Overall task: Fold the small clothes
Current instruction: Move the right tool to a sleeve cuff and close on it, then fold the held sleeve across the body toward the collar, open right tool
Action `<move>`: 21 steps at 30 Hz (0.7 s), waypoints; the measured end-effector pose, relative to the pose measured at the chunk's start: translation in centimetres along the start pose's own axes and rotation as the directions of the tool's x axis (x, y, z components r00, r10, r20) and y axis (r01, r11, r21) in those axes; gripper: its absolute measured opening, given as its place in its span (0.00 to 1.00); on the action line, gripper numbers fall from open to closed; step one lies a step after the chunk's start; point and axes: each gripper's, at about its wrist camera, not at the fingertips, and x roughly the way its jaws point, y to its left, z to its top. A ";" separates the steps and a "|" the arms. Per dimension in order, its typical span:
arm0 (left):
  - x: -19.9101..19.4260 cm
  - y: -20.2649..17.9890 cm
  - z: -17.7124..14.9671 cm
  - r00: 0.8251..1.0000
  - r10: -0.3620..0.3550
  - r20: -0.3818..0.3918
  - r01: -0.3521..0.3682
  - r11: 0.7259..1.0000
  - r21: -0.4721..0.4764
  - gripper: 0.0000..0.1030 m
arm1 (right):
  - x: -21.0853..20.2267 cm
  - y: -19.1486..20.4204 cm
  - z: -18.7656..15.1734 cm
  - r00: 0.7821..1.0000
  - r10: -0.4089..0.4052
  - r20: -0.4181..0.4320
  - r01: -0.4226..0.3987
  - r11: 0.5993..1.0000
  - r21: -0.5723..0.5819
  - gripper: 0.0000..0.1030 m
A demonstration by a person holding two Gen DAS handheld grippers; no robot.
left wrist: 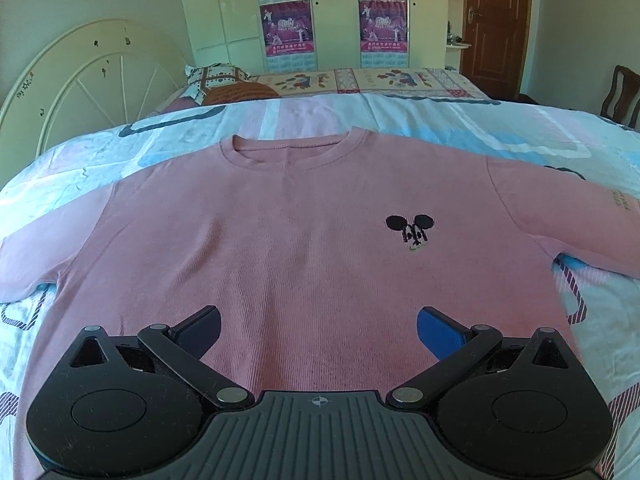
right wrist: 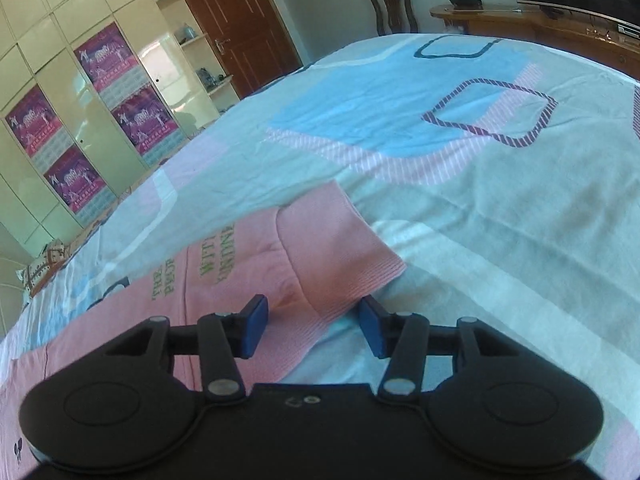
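A pink short-sleeved T-shirt [left wrist: 300,220] lies spread flat, front up, on the bed, its collar at the far side and a small black mouse-ear logo [left wrist: 410,232] on the chest. My left gripper [left wrist: 318,314] hovers over the shirt's lower middle, fingers wide open with nothing between them. In the right wrist view, the shirt's sleeve [right wrist: 320,248], printed with green lettering, reaches toward me. My right gripper [right wrist: 313,302] straddles the ribbed cuff, and its blue pads [right wrist: 256,320] stand close on either side of the fabric without clearly pinching it.
The patterned blue, pink and white bedsheet [right wrist: 480,200] stretches wide to the right of the sleeve. A cream headboard [left wrist: 80,80] and a pillow [left wrist: 216,80] sit at the far left. Wardrobe doors [left wrist: 320,12], a chair [right wrist: 392,4] and a wooden desk [right wrist: 540,20] stand beyond the bed.
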 end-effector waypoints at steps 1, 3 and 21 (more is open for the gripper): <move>0.1 -0.1 0.0 1.000 -0.001 -0.001 0.001 1.000 -0.002 1.00 | 0.2 0.0 0.0 1.000 0.006 0.004 -0.006 1.000 0.002 0.45; 0.5 -0.1 0.2 1.000 -0.008 -0.005 0.007 1.000 -0.006 1.00 | 0.3 0.0 0.1 1.000 0.014 0.011 -0.014 1.000 0.013 0.36; 4.7 10.4 2.2 0.999 0.036 -0.008 -0.036 0.998 -0.054 1.00 | -2.1 15.1 -1.6 0.996 0.079 0.033 -0.063 0.935 -0.349 0.10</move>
